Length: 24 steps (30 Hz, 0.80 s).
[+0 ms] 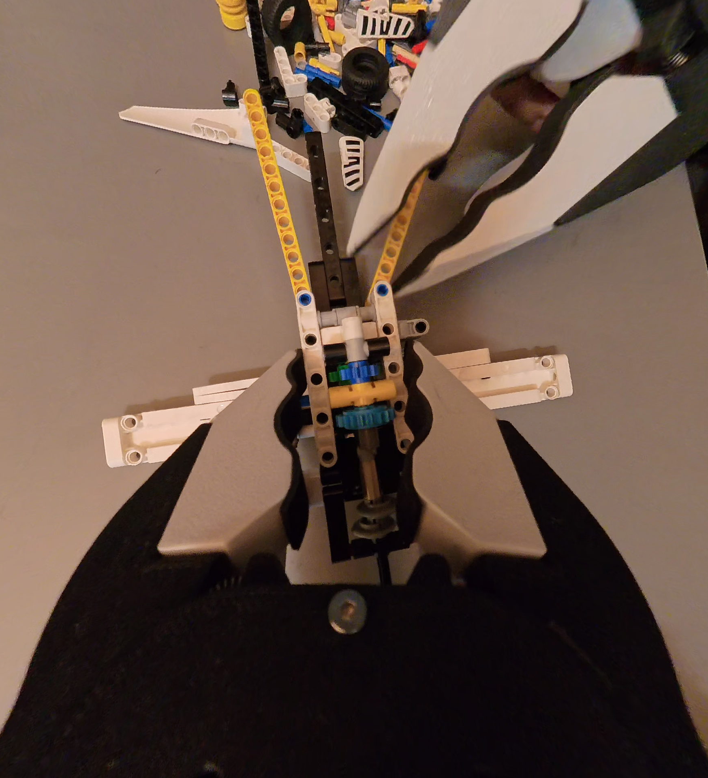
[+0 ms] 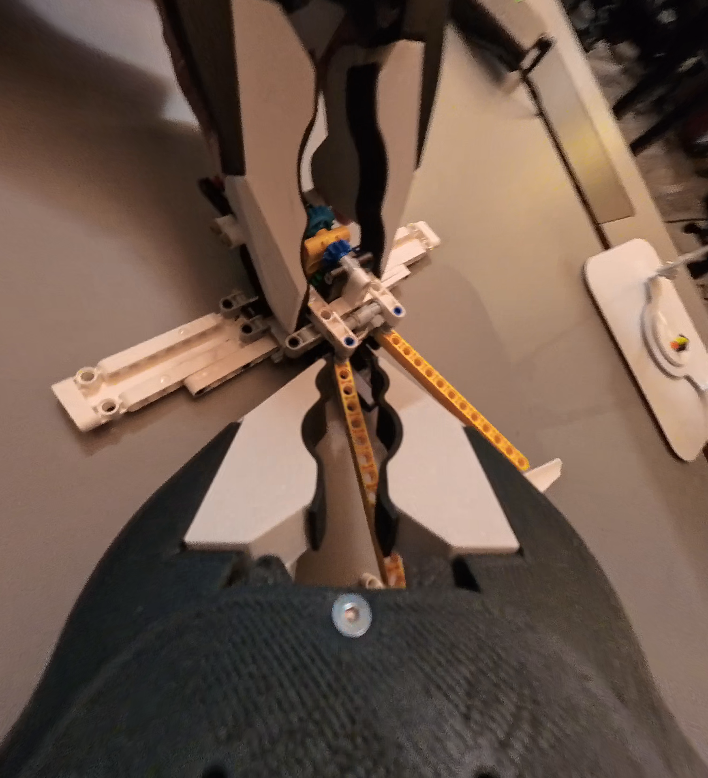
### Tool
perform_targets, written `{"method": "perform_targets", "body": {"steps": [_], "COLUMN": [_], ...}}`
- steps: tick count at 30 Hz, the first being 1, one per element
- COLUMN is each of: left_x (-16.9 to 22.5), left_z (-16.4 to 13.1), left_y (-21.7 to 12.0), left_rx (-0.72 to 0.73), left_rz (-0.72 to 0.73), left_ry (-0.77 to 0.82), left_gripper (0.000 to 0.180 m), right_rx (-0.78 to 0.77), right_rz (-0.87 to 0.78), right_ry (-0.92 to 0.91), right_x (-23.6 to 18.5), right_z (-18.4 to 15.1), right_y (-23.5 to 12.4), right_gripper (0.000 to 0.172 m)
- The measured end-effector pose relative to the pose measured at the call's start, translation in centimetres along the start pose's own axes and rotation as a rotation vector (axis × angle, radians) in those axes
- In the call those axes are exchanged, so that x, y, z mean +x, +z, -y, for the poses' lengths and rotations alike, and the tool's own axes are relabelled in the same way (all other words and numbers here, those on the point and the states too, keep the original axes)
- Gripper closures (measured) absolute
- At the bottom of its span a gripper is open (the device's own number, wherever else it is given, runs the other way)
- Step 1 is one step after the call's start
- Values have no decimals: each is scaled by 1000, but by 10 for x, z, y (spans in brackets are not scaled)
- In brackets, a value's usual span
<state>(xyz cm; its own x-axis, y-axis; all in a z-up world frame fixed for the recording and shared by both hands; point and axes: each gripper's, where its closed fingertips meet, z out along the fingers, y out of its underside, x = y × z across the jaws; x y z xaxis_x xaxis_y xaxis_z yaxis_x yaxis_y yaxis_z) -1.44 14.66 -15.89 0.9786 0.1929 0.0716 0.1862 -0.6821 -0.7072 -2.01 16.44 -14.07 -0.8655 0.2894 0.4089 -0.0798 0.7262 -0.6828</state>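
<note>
A brick-built model (image 1: 360, 395) with a white frame, blue gears, a yellow connector and flat white wing panels (image 1: 512, 379) lies on the grey table. My left gripper (image 1: 356, 353) is shut on the model's frame, a pad pressing each side; it also shows in the right wrist view (image 2: 339, 290). Two long yellow holed beams fan out from the frame's far end. My right gripper (image 2: 351, 370) is open around one yellow beam (image 2: 354, 412), with a gap beside it. It also shows from the left wrist view (image 1: 379, 269). The other yellow beam (image 2: 453, 395) lies free.
A pile of loose parts (image 1: 343, 63) with black tyres lies at the far end of the table. A long white tapered panel (image 1: 183, 122) and a striped white piece (image 1: 352, 162) lie near it. A white flat base with wire (image 2: 655, 353) sits by the table's edge. The grippers are tip to tip, or close to it. From either gripper's tips it is about 15 cm to the long white tapered panel (image 1: 183, 122).
</note>
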Motion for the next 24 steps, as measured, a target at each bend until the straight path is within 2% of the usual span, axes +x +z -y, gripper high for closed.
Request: {"method": "perform_targets", "body": {"steps": [4, 7, 8, 14, 18, 24], "left_x": [0, -4, -6, -18, -28, -31], "left_z": [0, 0, 2, 31, 43, 53], "left_y": [0, -3, -6, -43, -60, -71], "left_rx": [-3, -14, 5, 294, 460, 585], "left_rz": [-2, -10, -15, -159, -237, -331], "left_ry": [-12, -97, -126, -376, -496, -579], "left_gripper": [133, 133, 133, 134, 134, 134], "right_rx": [220, 406, 458, 552, 545, 534], "right_rz": [-295, -538, -574, -531, -520, -505], "right_ry": [27, 8, 2, 86, 93, 98], "right_x": [20, 31, 30, 29, 31, 29], "right_z": [13, 17, 17, 15, 11, 10], "right_y": [-38, -75, -83, -88, -85, -82], "right_gripper": [153, 167, 172, 172, 172, 172]}}
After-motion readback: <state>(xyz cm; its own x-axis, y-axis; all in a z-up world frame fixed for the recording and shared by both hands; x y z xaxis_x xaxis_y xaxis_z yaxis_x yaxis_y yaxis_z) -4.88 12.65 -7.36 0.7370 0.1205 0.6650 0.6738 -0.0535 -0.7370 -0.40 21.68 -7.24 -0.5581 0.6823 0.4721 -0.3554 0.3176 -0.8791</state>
